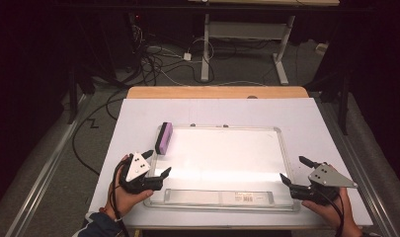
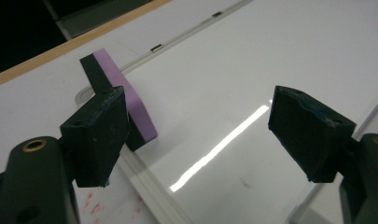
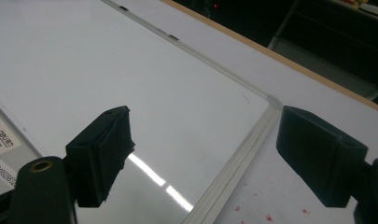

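left gripper (image 1: 157, 168) jaws released, empty | right gripper (image 1: 292, 172) jaws released, empty | purple foam eraser with black backing (image 1: 164, 138) rests on white framed whiteboard's (image 1: 285, 148) far-left corner, on the bench | risk — a careless left reach could knock it off

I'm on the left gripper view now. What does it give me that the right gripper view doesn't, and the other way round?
Left gripper view: the purple eraser lying on the whiteboard's frame, just past the left gripper and its open, empty jaws. Right gripper view: the whiteboard's rounded corner, a barcode label at the picture's left edge, and the right gripper, also open and empty. Both share the glossy whiteboard and red specks on the white table cover.
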Demonstrator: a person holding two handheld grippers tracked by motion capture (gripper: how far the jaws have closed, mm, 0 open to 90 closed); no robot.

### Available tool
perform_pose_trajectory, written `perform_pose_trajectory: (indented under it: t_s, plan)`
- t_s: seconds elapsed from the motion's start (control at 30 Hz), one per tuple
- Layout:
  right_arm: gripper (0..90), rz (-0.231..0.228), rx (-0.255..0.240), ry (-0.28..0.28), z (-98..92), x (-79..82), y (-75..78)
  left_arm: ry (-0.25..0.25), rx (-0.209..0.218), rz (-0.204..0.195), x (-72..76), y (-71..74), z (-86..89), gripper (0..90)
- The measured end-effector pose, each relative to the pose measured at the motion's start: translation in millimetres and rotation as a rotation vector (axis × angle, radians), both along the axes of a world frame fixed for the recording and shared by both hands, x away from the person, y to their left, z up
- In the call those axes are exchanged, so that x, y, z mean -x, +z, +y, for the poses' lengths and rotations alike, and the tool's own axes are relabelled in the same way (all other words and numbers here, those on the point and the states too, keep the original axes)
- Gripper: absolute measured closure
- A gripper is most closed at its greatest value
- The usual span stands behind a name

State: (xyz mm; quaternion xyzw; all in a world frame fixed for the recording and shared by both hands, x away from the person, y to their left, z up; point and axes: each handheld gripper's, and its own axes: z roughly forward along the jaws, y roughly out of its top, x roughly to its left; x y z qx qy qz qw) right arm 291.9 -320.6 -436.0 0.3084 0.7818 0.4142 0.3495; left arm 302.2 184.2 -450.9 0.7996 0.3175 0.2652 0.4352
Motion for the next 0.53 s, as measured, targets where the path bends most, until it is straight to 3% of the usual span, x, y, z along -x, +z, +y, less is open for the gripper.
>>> perform_pose_trajectory:
  t_s: [0.27, 0.4, 0.43, 0.53]
  plan:
    - [17.3, -0.003, -0.013, 0.003, 2.2, -0.4, 1.5, 0.011, -0.002, 0.001, 0.0, 0.4, 2.0, 17.6]
    - [17.2, -0.002, -0.012, -0.004, 0.3, -1.7, 1.1, 0.004, -0.031, 0.004, -2.9, -2.1, -0.8, 17.6]
    - [17.2, 0.000, -0.012, -0.010, 0.0, -2.0, 1.0, 0.012, -0.023, 0.022, -2.6, -2.8, -1.4, 17.6]
    - [17.3, 0.005, -0.008, -0.015, -0.5, -2.8, 0.2, 0.013, -0.014, 0.024, -3.0, -2.5, -1.6, 17.6]
